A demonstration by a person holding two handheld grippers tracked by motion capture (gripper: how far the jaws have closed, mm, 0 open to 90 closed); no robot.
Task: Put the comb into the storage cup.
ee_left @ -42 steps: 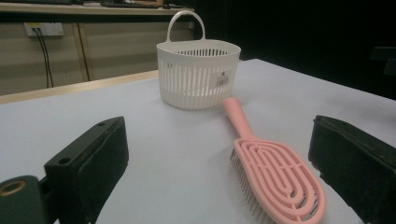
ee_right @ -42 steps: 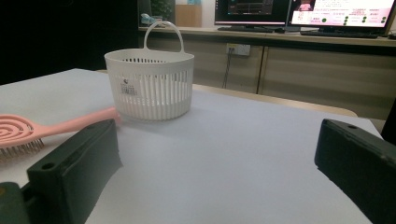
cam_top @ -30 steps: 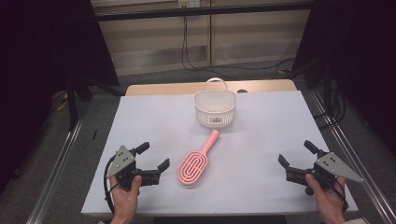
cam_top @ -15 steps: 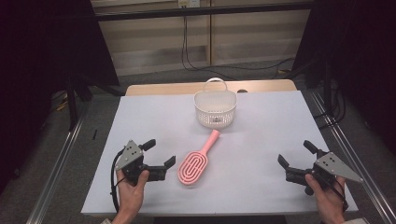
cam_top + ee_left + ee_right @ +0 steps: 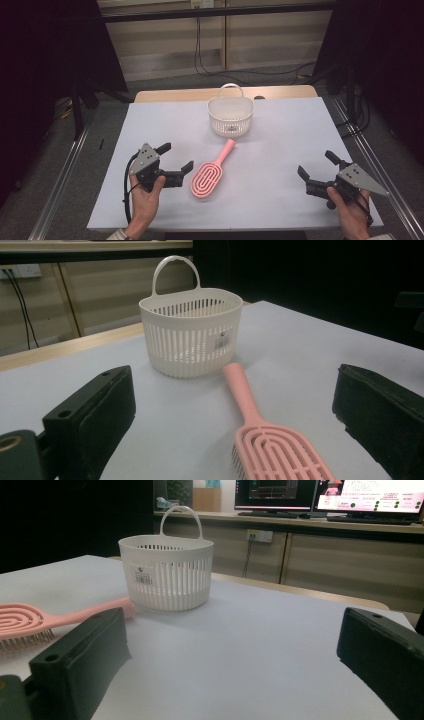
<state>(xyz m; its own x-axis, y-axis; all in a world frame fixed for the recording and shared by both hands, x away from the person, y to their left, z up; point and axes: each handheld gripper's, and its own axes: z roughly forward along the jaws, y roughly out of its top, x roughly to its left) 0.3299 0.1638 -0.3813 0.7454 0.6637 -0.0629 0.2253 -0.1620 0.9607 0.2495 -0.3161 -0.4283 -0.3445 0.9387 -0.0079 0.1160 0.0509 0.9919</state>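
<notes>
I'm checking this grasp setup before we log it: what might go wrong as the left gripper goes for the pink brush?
The left gripper is open beside the pink brush, which lies flat; the jaws may push it instead of clamping it. The brush handle ends close to the white basket, so a shove might nudge the basket.

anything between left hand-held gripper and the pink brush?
Nothing: bare table between the open left hand-held gripper and the pink hairbrush, seen in the high view.

Overhead plus two low views (shared basket (image 5: 230, 116))
</notes>
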